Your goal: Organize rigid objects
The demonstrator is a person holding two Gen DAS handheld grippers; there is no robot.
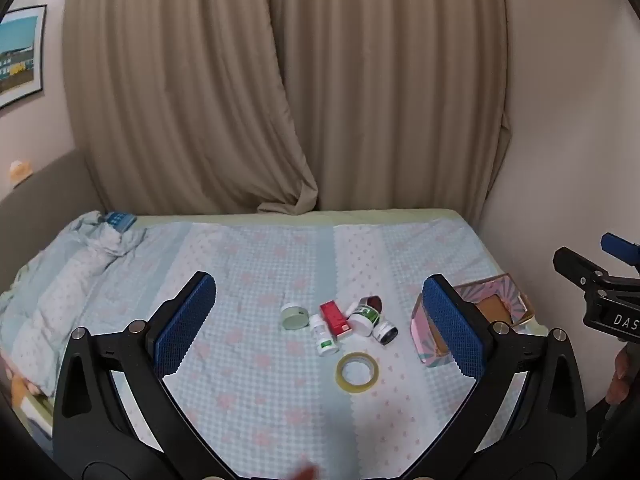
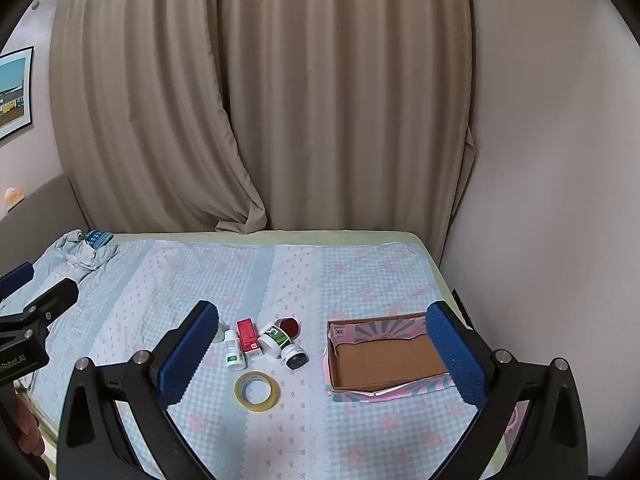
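Observation:
A small cluster of objects lies mid-bed: a pale green round jar [image 1: 295, 316], a white bottle [image 1: 323, 335] [image 2: 233, 349], a red box [image 1: 335, 319] [image 2: 249, 337], a white jar with green label [image 1: 363, 316] [image 2: 274, 339], a small dark-lidded jar [image 1: 385, 332] [image 2: 295, 355] and a tape roll [image 1: 357, 372] [image 2: 257, 391]. An empty cardboard box [image 2: 384, 356] [image 1: 496, 308] sits to their right. My left gripper [image 1: 320, 328] is open above the cluster. My right gripper [image 2: 320, 352] is open, between cluster and box.
The bed [image 2: 360, 272] has a blue checked cover with pink flowers. A bunched quilt [image 1: 72, 276] lies on its left side. Beige curtains [image 2: 280, 100] hang behind, and a white wall [image 2: 552, 200] runs along the right edge.

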